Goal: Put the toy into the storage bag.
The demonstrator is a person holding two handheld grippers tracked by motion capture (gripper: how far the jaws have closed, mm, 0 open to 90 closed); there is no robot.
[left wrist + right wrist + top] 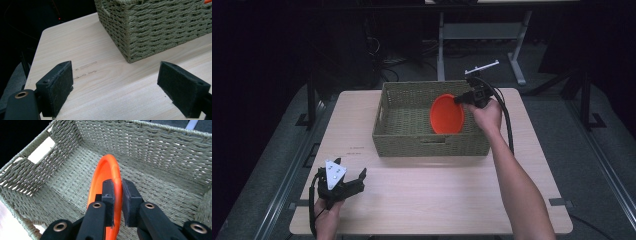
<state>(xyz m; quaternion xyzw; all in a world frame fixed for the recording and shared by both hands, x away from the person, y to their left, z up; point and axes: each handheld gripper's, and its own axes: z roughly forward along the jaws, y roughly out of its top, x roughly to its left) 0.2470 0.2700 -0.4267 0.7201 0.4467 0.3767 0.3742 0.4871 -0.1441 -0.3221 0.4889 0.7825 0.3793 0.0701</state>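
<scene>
The right hand-held gripper [460, 99] is clamped on the rim of an orange plate [447, 114], which it holds on edge inside the woven basket [430, 145] at the centre of the high view. In the right gripper view the jaws stand closed on either side of the thin rim, the plate [105, 180] between them and the basket floor [62, 195] below.

The step in hand appears to be either lowering the plate into the basket or lifting it out; which of the two cannot be determined. In either case:

1. Keep the plate clear of the basket walls, especially the wall at centre right.
2. If lowering, tilt the plate toward flat before releasing, so it does not drop on its edge.
3. Maintain the grip until the plate is supported.

The plate is round, shallow, uniformly bright orange, smooth and apparently rigid plastic.

The left hand-held gripper [343, 181] rests at lower left of the bench [422, 195], jaws wide apart and empty.
</scene>
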